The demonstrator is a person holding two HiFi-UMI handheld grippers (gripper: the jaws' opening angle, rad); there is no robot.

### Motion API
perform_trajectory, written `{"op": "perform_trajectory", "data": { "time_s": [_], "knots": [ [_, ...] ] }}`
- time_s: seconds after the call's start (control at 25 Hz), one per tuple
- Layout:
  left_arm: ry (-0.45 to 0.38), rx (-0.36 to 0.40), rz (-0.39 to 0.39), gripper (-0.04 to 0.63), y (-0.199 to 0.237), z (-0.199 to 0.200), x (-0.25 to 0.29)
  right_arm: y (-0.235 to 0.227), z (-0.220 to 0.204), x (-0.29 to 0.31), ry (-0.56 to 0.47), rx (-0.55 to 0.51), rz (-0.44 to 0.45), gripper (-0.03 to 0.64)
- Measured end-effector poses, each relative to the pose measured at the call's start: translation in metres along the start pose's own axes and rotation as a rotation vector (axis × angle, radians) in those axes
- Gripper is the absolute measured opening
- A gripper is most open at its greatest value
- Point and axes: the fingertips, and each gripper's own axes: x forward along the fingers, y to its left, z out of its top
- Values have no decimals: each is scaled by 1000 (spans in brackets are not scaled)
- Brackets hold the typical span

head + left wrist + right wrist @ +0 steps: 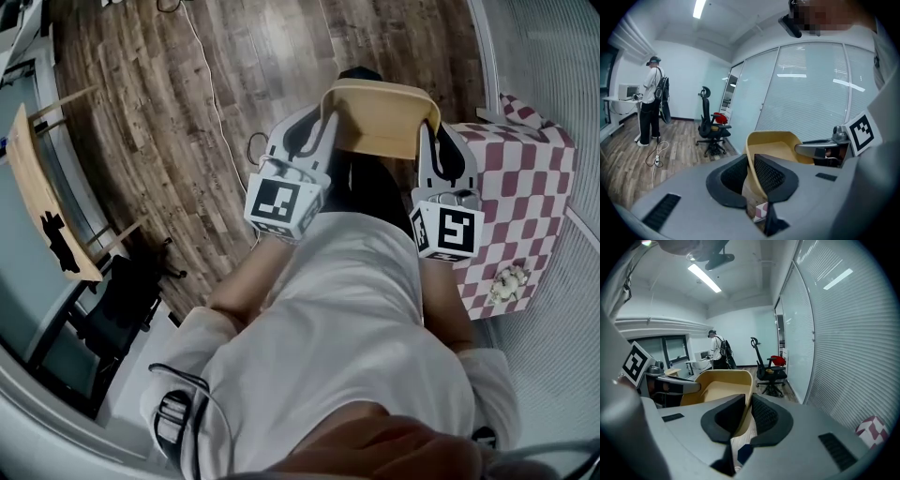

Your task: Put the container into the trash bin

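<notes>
A shallow tan container (380, 117) hangs in the air in front of the person, held by both grippers on opposite walls. My left gripper (314, 131) is shut on its left wall, and the wall (752, 161) runs between the black pads in the left gripper view. My right gripper (433, 141) is shut on the right wall, whose edge (749, 401) is pinched between its pads. In each gripper view the container's hollow (780, 143) (719, 385) and the opposite gripper show beyond. A dark shape (361, 75) sits on the floor just past the container, mostly hidden by it.
A table with a red-and-white checked cloth (525, 187) stands at the right, with a crumpled white scrap (511, 281) on it. A wooden board (42, 192) and a black chair (117, 300) are at the left. A white cable (211, 84) crosses the wood floor. A person (649, 101) stands far off near an office chair (711, 129).
</notes>
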Motion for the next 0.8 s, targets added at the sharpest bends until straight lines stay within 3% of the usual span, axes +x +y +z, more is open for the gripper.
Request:
{"op": "perform_trajectory", "data": {
  "time_s": [0.32, 0.8],
  "knots": [
    [99, -50, 2, 67, 42, -83, 59, -13, -87, 66, 99, 49, -9, 60],
    [226, -99, 10, 67, 92, -234, 134, -29, -251, 147, 227, 109, -34, 60]
  ]
}}
